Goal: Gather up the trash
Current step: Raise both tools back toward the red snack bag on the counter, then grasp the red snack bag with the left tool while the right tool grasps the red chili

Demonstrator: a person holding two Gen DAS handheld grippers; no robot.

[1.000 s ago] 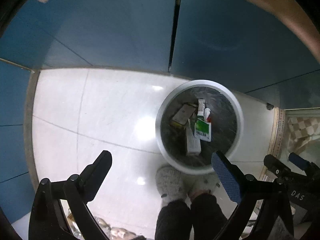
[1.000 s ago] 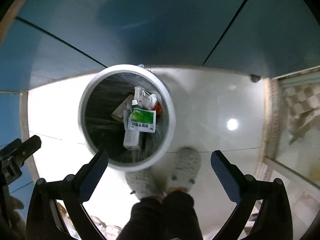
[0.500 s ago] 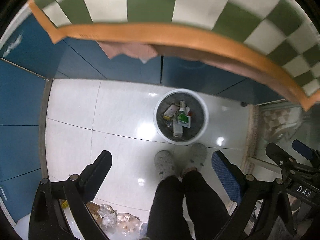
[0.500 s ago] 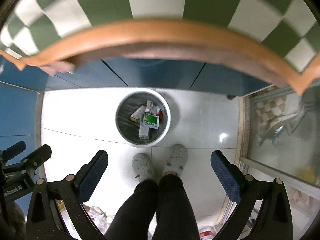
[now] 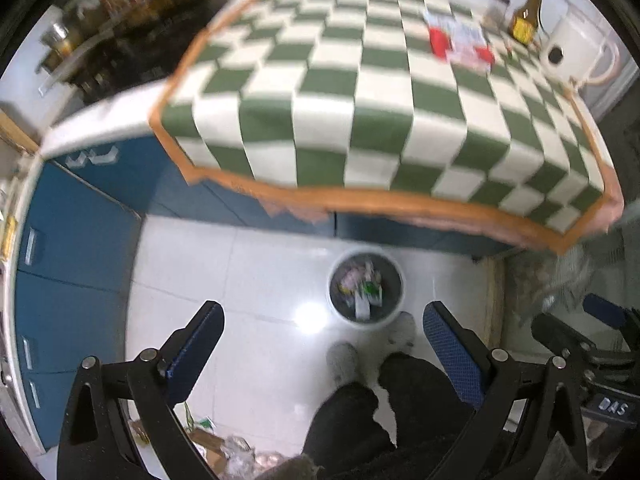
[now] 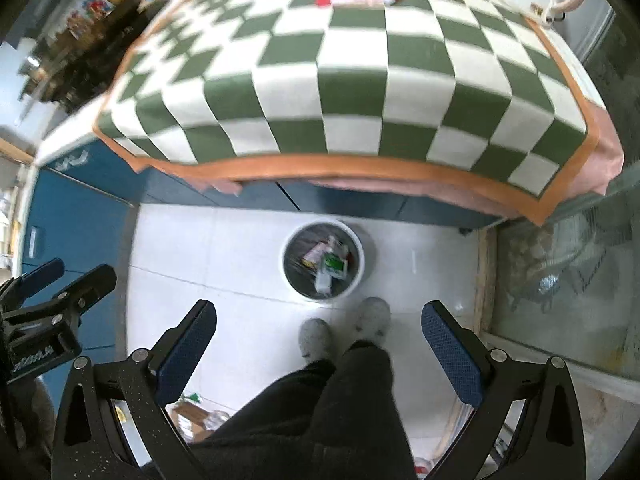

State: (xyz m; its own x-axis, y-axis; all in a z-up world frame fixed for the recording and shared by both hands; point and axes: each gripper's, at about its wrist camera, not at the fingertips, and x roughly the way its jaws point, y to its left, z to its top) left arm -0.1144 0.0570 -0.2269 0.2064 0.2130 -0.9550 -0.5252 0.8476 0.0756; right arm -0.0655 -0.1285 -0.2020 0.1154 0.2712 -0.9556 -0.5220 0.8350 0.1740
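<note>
Higher now; bin (image 6: 358, 276) contents blurred.

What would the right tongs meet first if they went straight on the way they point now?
Probably the white trash bin on the floor, or the tile beside it; nothing shows between the open right tongs and it. Depth is unclear.

1. Your worktop cloth (image 6: 352, 80) is checked green and white, edged in orange.
2. The cabinets (image 6: 76, 216) below it are blue.
3. The floor (image 6: 224, 264) is glossy white tile.
4. The bin (image 6: 358, 276) has a white rim and a dark liner; a green-and-white packet (image 6: 334, 266) lies inside.
5. Your slippers (image 6: 374, 316) are grey, your trousers (image 6: 344, 412) black.
6. The gripper pads (image 6: 452, 348) are blue on black frames.
</note>
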